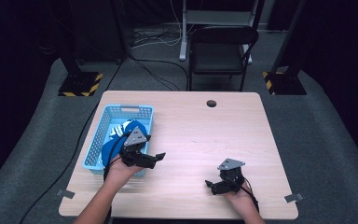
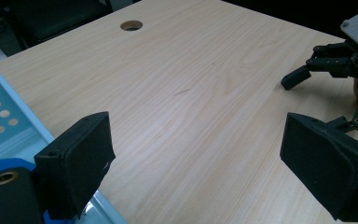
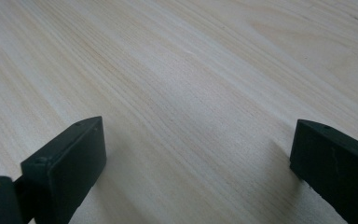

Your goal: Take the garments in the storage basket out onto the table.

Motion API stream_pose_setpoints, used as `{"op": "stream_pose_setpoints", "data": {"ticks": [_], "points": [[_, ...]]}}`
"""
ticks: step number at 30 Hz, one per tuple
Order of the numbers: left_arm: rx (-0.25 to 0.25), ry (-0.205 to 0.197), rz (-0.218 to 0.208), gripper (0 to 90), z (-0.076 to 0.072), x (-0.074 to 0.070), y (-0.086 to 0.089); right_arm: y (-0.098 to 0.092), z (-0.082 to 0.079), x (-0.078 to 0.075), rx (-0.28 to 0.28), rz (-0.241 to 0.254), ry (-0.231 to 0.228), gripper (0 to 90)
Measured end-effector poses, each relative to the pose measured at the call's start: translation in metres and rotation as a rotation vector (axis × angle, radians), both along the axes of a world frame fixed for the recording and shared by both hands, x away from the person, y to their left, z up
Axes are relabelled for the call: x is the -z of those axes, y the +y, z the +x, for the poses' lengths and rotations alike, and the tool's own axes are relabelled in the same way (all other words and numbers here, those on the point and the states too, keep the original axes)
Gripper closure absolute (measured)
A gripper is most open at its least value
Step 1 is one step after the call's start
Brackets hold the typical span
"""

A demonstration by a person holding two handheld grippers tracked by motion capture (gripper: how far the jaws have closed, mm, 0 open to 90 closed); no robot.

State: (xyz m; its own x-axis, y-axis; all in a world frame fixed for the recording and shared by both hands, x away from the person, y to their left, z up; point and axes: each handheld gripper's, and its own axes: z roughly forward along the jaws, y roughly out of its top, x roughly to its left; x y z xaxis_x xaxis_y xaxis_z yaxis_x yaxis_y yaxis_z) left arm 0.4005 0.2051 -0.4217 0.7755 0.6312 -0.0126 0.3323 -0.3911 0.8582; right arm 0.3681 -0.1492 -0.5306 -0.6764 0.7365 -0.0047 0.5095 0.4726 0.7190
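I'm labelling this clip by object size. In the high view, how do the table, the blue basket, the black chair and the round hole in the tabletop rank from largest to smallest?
1. table
2. and 3. blue basket and black chair: they look alike, and the chair stands farther off, so no ranking.
4. round hole

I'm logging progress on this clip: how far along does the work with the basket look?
Done, by the look of it: blue and white items lie in the light blue basket, and the wooden table carries nothing loose. In hand: nothing; the left gripper sits open beside the basket, the right gripper open over bare wood. Left: nothing on the table waits to be picked up.
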Motion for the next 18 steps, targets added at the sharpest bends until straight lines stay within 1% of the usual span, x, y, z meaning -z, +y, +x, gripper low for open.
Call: {"op": "stream_pose_setpoints", "data": {"ticks": [2, 5, 12, 14, 18], "points": [[-0.006, 0.003, -0.004, 9.0, 0.001, 0.001, 0.001, 0.0, 0.0, 0.0, 0.0, 0.0, 0.0, 2.7], [-0.021, 0.007, 0.008, 9.0, 0.004, 0.002, 0.004, 0.0, 0.0, 0.0, 0.0, 0.0, 0.0, 2.8], [-0.045, 0.014, 0.017, 9.0, 0.009, 0.005, 0.012, 0.0, 0.0, 0.0, 0.0, 0.0, 0.0, 2.8], [-0.052, 0.022, 0.018, 9.0, 0.011, 0.006, 0.014, 0.0, 0.0, 0.0, 0.0, 0.0, 0.0, 2.8], [-0.065, 0.019, 0.03, 9.3, 0.014, 0.007, 0.017, 0.0, 0.0, 0.0, 0.001, 0.0, 0.0, 2.7]]}}
